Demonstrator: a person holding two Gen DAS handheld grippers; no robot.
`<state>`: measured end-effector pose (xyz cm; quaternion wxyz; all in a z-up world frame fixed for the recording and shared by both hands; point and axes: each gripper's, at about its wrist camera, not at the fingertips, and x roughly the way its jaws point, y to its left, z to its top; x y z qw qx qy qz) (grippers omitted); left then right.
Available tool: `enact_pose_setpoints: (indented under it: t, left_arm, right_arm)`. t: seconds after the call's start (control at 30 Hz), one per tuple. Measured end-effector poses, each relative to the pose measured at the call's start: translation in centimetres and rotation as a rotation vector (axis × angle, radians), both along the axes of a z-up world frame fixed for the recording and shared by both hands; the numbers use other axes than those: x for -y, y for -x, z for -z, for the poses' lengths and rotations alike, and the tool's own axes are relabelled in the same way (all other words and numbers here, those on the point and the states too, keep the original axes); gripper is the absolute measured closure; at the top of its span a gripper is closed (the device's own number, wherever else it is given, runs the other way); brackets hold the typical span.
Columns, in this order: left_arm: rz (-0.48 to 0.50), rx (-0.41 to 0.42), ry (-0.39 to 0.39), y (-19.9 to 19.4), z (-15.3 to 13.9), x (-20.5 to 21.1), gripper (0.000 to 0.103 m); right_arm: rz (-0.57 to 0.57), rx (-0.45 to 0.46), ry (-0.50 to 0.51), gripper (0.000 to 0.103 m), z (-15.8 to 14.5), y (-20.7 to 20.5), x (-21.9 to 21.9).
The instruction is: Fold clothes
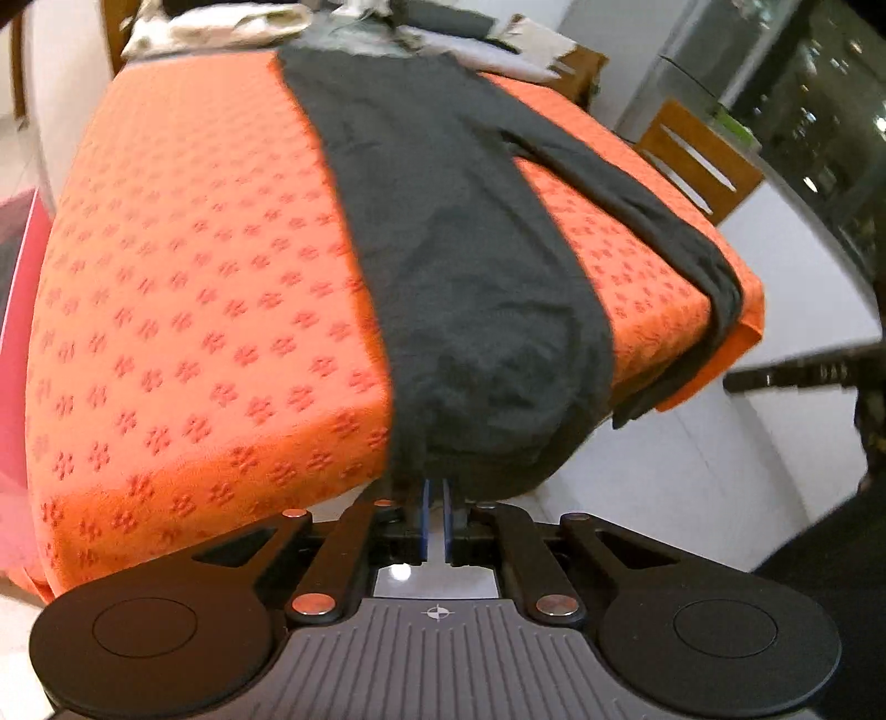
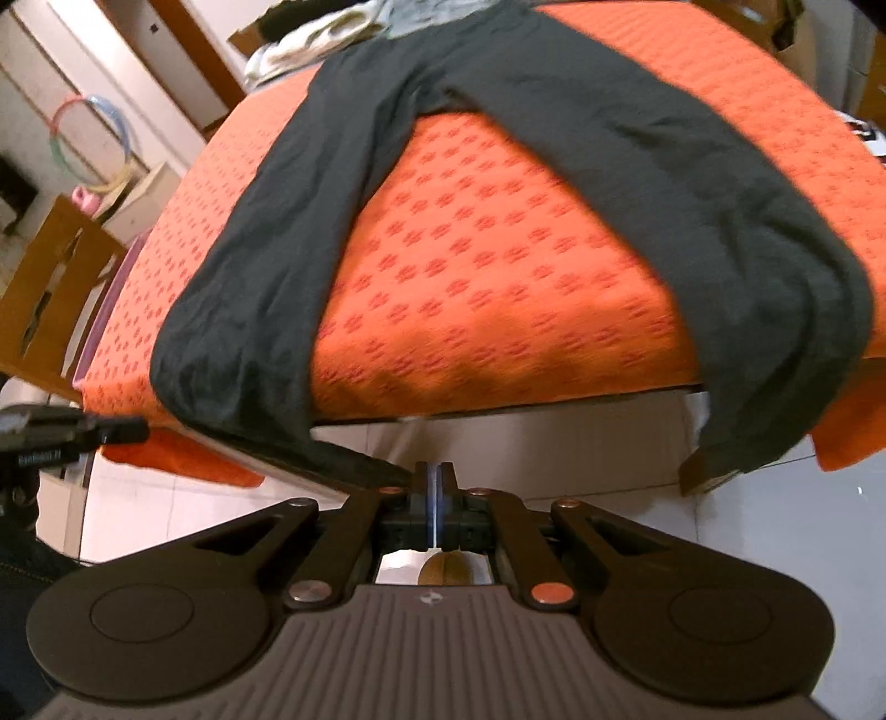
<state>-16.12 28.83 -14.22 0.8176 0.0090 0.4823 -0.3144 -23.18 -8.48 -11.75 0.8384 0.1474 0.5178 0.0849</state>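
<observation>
Dark grey trousers (image 1: 443, 249) lie on a table under an orange patterned cloth (image 1: 194, 277), with both legs hanging over the near edge. My left gripper (image 1: 437, 490) is shut on the hem of the wider leg (image 1: 470, 387), its blue pads a thin slit apart where the fabric meets the tips. The other leg (image 1: 692, 260) trails off the right corner. In the right wrist view the trousers (image 2: 637, 138) spread in a V. My right gripper (image 2: 437, 471) is shut below the table edge. The left leg's hem (image 2: 238, 360) tapers to its left fingertip (image 2: 421, 479), and no cloth shows between the pads.
Piled light clothes (image 1: 221, 27) sit at the table's far end. Wooden chairs (image 1: 698, 160) (image 2: 50, 288) stand at both sides. White tiled floor (image 2: 554, 454) lies below the near edge. A pink object (image 1: 16, 277) is left of the table. The other gripper shows at each view's edge (image 1: 803, 371) (image 2: 83, 432).
</observation>
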Motion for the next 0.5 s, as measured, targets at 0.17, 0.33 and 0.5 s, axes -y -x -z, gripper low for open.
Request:
enact_pose_setpoints:
  t: [0.17,0.33,0.5]
  left_arm:
    - [0.004,0.049,0.029,0.0,-2.0,1.9,0.089]
    - [-0.030,0.052,0.040,-0.7,-2.8,4.8,0.087]
    - [-0.082,0.053,0.038,-0.7,-3.5,8.3,0.082]
  right_arm:
    - [0.018,0.056,0.042,0.099,-1.8,0.1,3.0]
    - [-0.005,0.125,0.131,0.099,-3.2,-0.6,6.3]
    - [-0.039,0.167,0.243,0.091,-3.3,-2.6,9.8]
